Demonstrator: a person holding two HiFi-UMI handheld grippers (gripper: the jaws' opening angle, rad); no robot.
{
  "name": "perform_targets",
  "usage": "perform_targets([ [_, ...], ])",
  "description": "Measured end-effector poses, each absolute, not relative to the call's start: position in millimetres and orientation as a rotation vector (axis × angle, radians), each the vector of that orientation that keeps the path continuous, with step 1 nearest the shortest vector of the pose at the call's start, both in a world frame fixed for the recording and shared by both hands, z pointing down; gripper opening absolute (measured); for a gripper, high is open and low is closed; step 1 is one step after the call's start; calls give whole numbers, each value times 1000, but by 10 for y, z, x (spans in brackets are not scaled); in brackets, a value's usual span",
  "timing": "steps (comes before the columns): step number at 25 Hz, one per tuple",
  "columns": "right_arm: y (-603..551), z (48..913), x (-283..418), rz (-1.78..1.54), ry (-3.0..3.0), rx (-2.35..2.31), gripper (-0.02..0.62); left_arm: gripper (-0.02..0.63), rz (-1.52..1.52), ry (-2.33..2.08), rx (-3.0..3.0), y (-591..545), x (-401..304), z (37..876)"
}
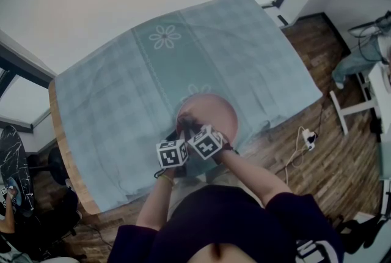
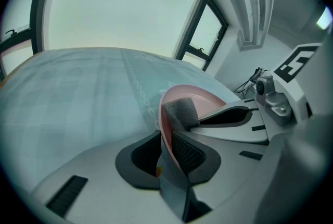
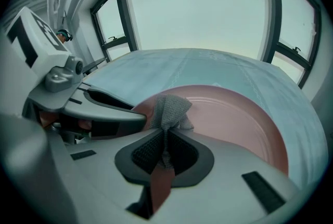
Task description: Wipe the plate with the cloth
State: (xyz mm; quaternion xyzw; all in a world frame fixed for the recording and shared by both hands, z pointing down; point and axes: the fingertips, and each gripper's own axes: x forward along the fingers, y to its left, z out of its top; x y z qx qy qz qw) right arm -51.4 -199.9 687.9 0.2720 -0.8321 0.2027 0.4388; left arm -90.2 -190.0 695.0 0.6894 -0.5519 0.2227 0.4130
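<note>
A pink plate [image 1: 214, 110] lies near the front edge of the table on a light blue tablecloth [image 1: 122, 90]. My left gripper [image 1: 179, 133] is shut on the plate's near-left rim; in the left gripper view the plate [image 2: 190, 95] stands edge-on between the pads of that gripper [image 2: 167, 140]. Close beside it on the right, my right gripper [image 1: 194, 127] is shut on a grey mesh cloth [image 3: 169, 107]. The cloth bunches out past the right gripper [image 3: 165, 140] and rests on the plate [image 3: 239, 116] near its left inner side. The cloth [image 2: 182, 109] also shows against the plate in the left gripper view.
The table's front edge [image 1: 159, 191] is close to my body. Wooden floor lies to the right, with a cable and power strip [image 1: 308, 137] and a white stand [image 1: 351, 110]. A dark chair [image 1: 58, 167] stands at the left. Large windows are behind the table.
</note>
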Motion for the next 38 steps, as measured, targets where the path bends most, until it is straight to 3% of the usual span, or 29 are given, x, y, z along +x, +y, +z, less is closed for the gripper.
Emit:
perform_targets([
  [20,-1861,6614,-359,612,-2124,713,32,74,574,-1384,1721,-1888,-898,6959],
  [38,-2608,6670,420,504,-1974,905,32,75,578,-1383,1726,-1897,-904,6977],
])
